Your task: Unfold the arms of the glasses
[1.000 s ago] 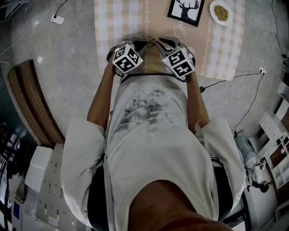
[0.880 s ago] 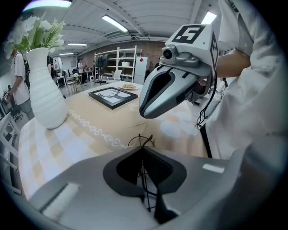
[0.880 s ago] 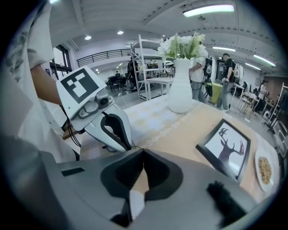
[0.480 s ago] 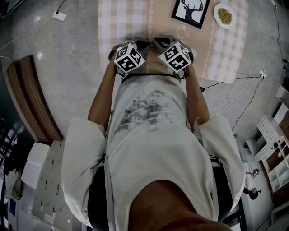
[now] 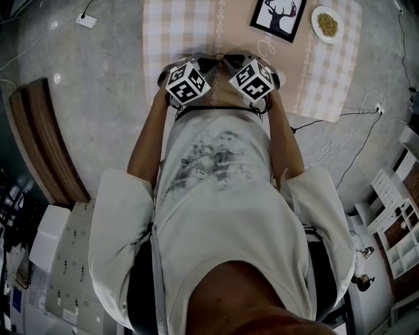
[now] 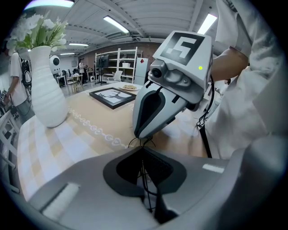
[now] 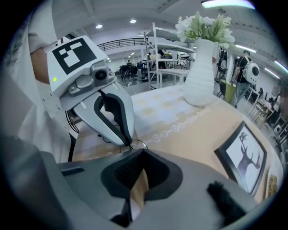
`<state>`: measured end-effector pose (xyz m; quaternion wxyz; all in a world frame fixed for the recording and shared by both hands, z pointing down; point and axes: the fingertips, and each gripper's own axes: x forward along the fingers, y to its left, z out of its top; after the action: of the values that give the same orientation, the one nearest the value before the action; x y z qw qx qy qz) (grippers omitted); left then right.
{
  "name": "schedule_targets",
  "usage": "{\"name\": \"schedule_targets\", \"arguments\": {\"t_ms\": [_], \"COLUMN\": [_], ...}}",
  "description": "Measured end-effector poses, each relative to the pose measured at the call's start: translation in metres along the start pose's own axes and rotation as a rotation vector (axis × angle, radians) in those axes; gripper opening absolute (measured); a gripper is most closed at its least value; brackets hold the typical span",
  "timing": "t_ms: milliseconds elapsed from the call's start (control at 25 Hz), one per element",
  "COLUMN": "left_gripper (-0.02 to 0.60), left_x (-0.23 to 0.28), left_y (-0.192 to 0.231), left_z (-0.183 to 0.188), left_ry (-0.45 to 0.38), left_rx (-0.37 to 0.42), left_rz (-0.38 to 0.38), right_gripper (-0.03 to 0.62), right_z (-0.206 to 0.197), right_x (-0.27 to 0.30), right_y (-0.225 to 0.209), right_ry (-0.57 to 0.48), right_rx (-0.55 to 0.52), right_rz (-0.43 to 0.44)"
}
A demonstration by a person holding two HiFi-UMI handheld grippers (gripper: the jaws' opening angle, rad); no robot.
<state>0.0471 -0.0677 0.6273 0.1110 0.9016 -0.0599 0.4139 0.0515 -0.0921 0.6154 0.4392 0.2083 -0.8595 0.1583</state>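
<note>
The glasses are thin dark wire; a strand (image 6: pixel 144 173) runs between the left gripper's closed jaws. My left gripper (image 6: pixel 143 151) is shut on this wire. My right gripper (image 6: pixel 141 137) comes in tip to tip from the other side, with wire curling out at both sides of its tip. In the right gripper view, the right gripper (image 7: pixel 143 152) is shut, and a wire loop of the glasses (image 7: pixel 139 144) lies at its tip beside the left gripper (image 7: pixel 128 144). In the head view both grippers (image 5: pixel 211 64) (image 5: pixel 230 62) meet over the table's near edge; the glasses are too small to make out there.
A white ribbed vase with flowers (image 6: pixel 45 92) (image 7: pixel 202 78) stands on the checked tablecloth (image 5: pixel 177 33). A framed deer picture (image 5: pixel 278 14) (image 7: pixel 243 157) and a plate of food (image 5: pixel 326 23) lie further back. Cables (image 5: pixel 340 131) trail on the floor; a wooden bench (image 5: pixel 39 144) stands at the left.
The right gripper has moved in toward the left one and forward over the table, so the two marker cubes stand closer. The left gripper has stayed put.
</note>
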Motion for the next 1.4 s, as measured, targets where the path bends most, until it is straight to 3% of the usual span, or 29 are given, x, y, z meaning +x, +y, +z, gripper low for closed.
{"name": "schedule_targets", "arguments": {"t_ms": [800,1400], "left_gripper": [0.017,0.02], "left_x": [-0.009,-0.021], "left_y": [-0.004,-0.013], "left_z": [0.007,0.012], "left_ry": [-0.047,-0.085], "left_rx": [-0.002,0.015], "left_rz": [0.016,0.03], "right_gripper": [0.017,0.017], "right_z": [-0.003,-0.004], "right_x": [0.003,0.005], "right_y": [0.004,0.005], "right_ry": [0.052,0.075], "right_rx": [-0.12,-0.151], "right_rz": [-0.022,-0.056]}}
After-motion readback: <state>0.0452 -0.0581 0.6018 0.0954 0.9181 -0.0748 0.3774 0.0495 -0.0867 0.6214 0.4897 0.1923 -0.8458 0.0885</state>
